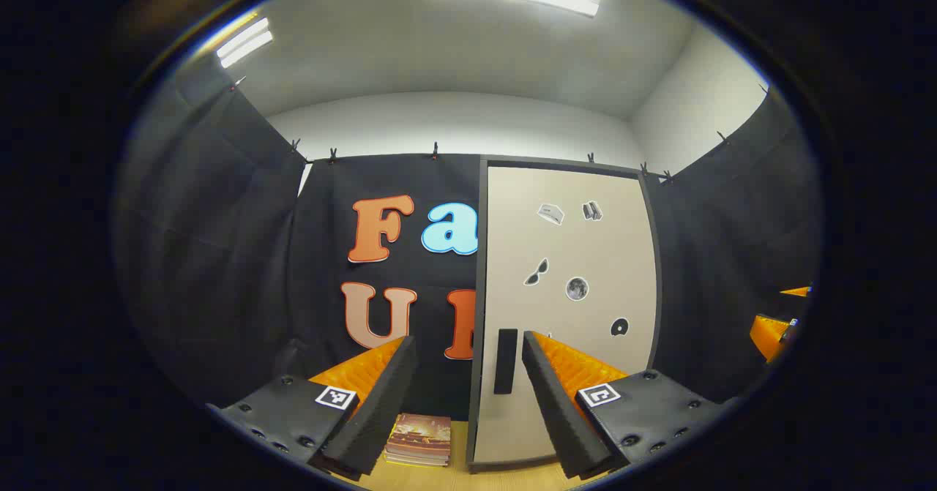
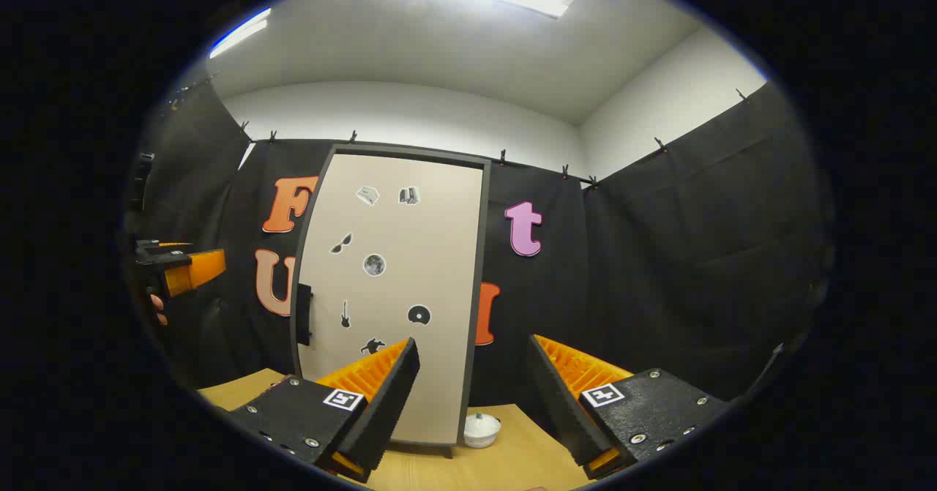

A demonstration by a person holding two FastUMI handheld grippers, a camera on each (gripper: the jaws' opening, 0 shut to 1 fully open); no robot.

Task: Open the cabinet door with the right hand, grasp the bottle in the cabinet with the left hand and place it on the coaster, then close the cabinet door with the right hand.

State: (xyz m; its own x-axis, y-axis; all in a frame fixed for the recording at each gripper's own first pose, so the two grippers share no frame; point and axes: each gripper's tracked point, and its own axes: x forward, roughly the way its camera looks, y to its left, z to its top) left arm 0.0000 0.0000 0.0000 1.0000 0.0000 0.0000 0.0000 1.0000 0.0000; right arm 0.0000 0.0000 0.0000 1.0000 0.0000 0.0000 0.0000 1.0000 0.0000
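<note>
the closed cabinet door (image 2: 392, 293) stands upright as the barrier, its handle (image 2: 304, 314) at its left edge reachable through open air, a stack of books (image 1: 419, 440) left of it and a white dish (image 2: 482, 429) by its right foot.

Wooden table (image 2: 512, 447), light grain, carries everything here. Tall cabinet (image 2: 395, 271) stands upright on it, door shut, pale front with a dark frame. Small white bowl-shaped dish (image 2: 482, 429) sits on the tabletop just beside the cabinet's lower corner. In the left gripper view, a short stack of books (image 1: 419, 440) lies flat near the cabinet's other side.
</note>
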